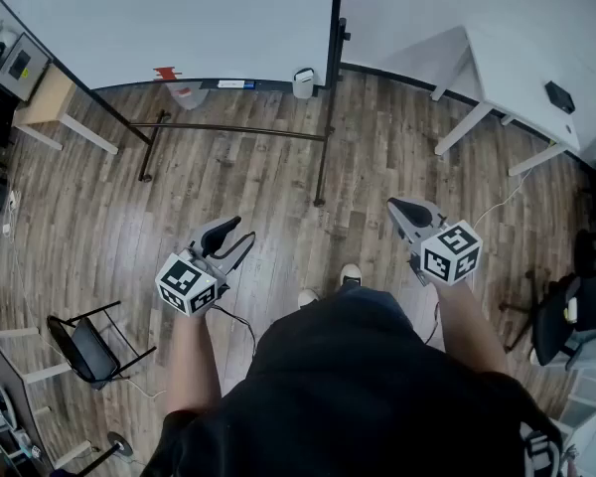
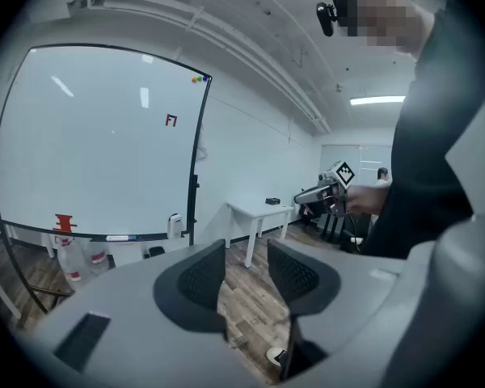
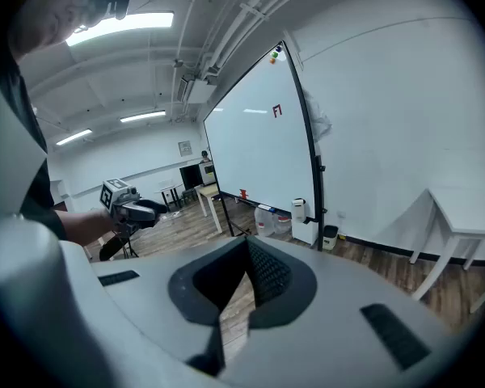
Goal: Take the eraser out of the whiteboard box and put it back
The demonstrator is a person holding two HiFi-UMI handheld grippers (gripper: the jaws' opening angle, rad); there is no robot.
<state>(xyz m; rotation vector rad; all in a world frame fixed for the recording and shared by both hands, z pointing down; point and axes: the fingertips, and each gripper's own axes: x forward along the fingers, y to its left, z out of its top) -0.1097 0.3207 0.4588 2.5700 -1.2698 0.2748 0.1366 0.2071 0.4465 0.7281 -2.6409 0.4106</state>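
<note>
Planks of wood floor are filling the head view, and the person is standing on them facing a whiteboard (image 1: 169, 18) on a black frame. The whiteboard box (image 1: 303, 82) is hanging at the board's lower right corner, against the upright post. The eraser cannot be made out at this range. Both grippers are hovering in the air, well apart from the box. The left gripper (image 1: 233, 241) is pointing up and to the right with its jaws apart. The right gripper (image 1: 405, 212) is pointing towards the board with its jaws together. A white table (image 1: 517, 28) is standing to the right, and a black chair (image 1: 89, 351) at lower left.

In the left gripper view, the left gripper (image 2: 244, 257) is showing a clear, moderate gap between its jaws, with only floor showing through it. The box (image 2: 174, 225) is sitting small and distant beside the board's post.

In the right gripper view, the right gripper (image 3: 246, 249) is holding nothing, its jaws meeting at the tips. The box (image 3: 297, 211) is hanging far ahead, low on the post.
</note>
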